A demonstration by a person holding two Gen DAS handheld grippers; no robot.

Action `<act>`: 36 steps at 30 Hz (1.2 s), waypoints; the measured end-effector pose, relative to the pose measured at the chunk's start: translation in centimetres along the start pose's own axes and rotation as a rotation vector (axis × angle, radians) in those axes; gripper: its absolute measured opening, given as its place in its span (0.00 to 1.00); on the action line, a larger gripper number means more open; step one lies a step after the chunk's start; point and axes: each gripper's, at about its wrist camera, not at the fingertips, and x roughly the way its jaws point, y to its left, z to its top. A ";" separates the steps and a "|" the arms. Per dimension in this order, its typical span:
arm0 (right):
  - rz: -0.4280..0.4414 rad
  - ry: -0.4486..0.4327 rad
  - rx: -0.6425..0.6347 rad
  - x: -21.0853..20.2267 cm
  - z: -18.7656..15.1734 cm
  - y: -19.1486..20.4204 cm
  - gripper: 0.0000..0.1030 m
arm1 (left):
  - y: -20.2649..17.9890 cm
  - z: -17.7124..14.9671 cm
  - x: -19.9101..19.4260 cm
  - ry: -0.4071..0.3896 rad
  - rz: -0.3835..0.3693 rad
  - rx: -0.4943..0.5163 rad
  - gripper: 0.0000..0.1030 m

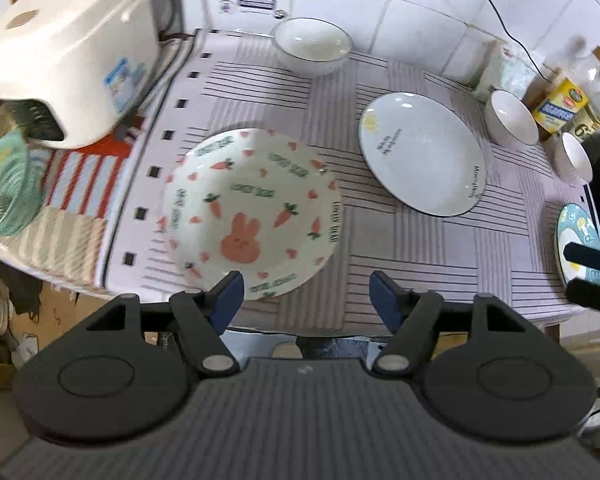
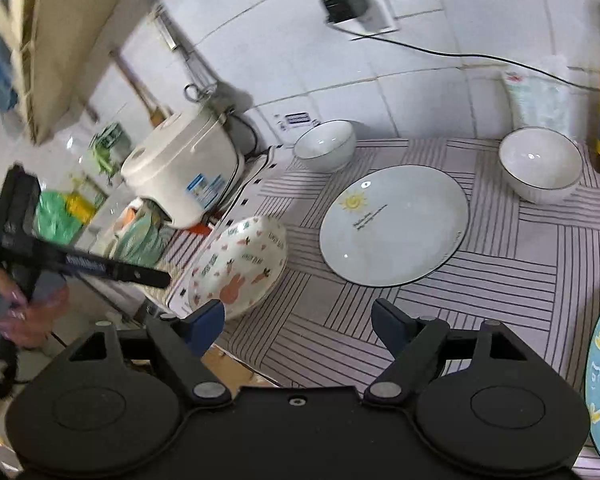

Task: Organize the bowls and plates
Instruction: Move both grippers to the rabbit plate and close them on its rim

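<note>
Your left gripper and right gripper hang with jaws wide and empty — the rabbit plate lies flat at 12 o'clock, the sun plate at 1, still unstacked on the counter.

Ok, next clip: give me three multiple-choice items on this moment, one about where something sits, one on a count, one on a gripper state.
1. Where does the rabbit-and-carrot plate lie?
A. stacked on the sun plate
B. on the striped cloth, left of the sun plate
C. inside the rice cooker

2. How many white bowls show in the left wrist view?
A. one
B. three
C. five

3. How does the left gripper stand?
A. open, nothing between its fingers
B. shut on a bowl
C. shut on the blue-rimmed plate

Answers:
1 B: it lies alone on the striped cloth, apart from the sun plate.
2 B: one at the back and two at the right.
3 A: its blue pads stand wide apart over the table's near edge.
</note>
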 end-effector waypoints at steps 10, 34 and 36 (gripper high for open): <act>0.021 0.034 -0.058 5.4 -1.3 4.0 0.82 | 7.4 -1.8 2.2 0.000 0.031 -0.049 0.79; -0.283 0.030 0.094 21.9 -3.1 8.5 0.72 | 16.7 1.5 14.1 -0.046 -0.152 0.011 0.69; -0.273 0.002 0.116 21.9 -3.0 8.6 0.70 | 16.7 1.5 14.2 -0.055 -0.161 0.023 0.68</act>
